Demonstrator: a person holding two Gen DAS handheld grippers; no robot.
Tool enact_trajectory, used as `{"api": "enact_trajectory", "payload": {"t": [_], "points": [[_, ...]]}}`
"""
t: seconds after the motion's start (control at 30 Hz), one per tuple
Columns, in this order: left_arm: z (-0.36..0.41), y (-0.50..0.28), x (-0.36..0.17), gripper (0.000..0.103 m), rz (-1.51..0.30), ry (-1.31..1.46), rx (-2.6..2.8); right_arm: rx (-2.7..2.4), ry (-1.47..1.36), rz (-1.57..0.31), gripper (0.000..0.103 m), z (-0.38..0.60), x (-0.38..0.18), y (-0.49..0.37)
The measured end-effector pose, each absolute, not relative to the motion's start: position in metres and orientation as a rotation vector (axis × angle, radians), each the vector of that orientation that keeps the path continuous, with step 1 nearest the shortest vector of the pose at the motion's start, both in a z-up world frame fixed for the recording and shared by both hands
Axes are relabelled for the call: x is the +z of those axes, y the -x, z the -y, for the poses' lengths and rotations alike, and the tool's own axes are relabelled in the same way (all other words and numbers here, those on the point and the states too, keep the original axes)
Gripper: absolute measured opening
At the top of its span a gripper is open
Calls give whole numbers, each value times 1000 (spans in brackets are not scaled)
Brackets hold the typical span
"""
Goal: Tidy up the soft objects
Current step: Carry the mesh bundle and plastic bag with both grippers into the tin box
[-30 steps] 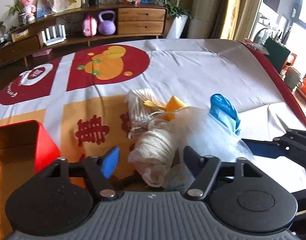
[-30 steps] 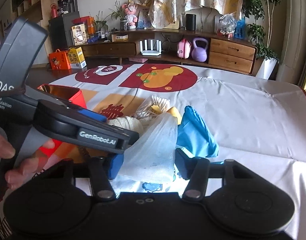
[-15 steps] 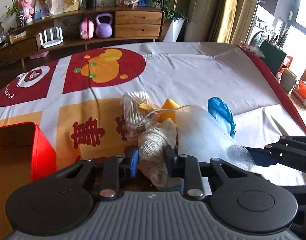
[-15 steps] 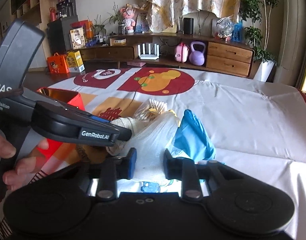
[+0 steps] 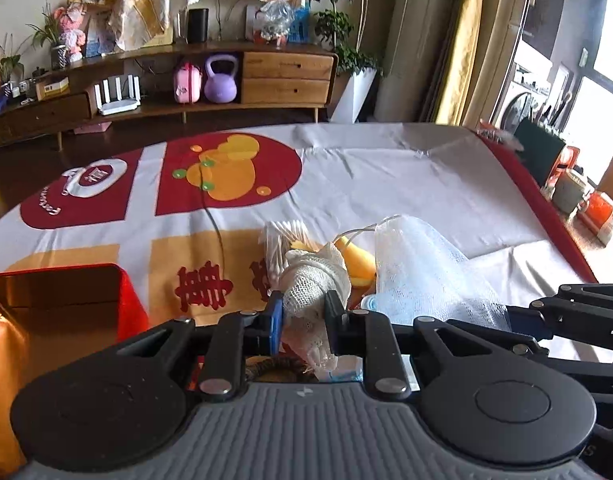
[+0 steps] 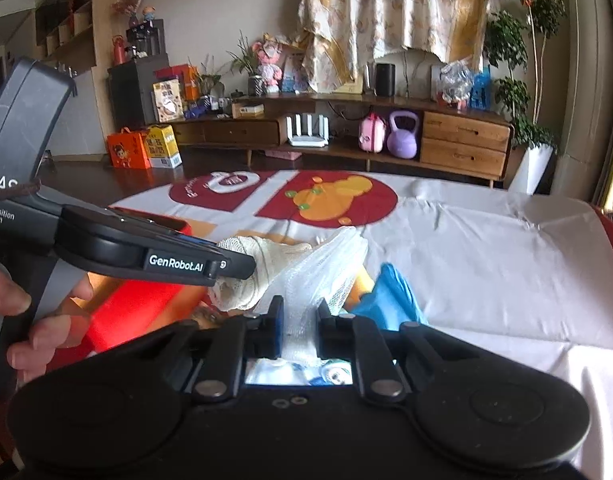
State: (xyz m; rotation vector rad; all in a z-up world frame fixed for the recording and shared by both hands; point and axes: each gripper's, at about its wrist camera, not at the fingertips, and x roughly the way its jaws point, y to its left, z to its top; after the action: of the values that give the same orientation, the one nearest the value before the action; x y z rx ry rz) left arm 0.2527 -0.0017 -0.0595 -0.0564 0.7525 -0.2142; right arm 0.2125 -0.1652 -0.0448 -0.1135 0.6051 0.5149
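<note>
While clamped, gauze roll [image 5: 312,280] fills the left hand-held gripper [image 5: 302,320].

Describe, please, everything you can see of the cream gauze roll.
The gauze roll is a cream, loosely woven bandage bundle, soft and frayed at its near end. The left gripper pinches it between its jaws, which are closing; it tilts away from the camera. It touches the white mesh bag beside it.

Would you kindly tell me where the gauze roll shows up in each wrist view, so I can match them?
Left wrist: the gauze roll sits low at centre, pinched by the left gripper.
Right wrist: the gauze roll is left of centre, at the tip of the left gripper.
Shared landmark: the purple kettlebell on the sideboard shelf.
</note>
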Motion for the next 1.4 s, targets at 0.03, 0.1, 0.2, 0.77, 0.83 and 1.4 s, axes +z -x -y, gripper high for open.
{"api": "enact_trajectory", "payload": {"t": [0.03, 0.1, 0.2, 0.77, 0.83, 1.4], "points": [[0, -249, -56, 21, -747, 61, -213, 522, 115, -598, 14, 164, -41, -210], [-5, -240, -47, 21, -731, 68, -209, 538, 118, -587, 14, 161, -33, -205], [-14, -229, -33, 21, -713, 79, -200, 563, 125, -565, 14, 156, -21, -197], [-89, -168, 9, 21, -629, 117, -105, 693, 194, -504, 14, 91, 16, -169], [-98, -162, 11, 21, -623, 116, -90, 706, 199, -508, 14, 82, 16, -169], [-180, -144, 1, 21, -653, 113, 53, 808, 227, -595, 15, -2, 0, -176]]}}
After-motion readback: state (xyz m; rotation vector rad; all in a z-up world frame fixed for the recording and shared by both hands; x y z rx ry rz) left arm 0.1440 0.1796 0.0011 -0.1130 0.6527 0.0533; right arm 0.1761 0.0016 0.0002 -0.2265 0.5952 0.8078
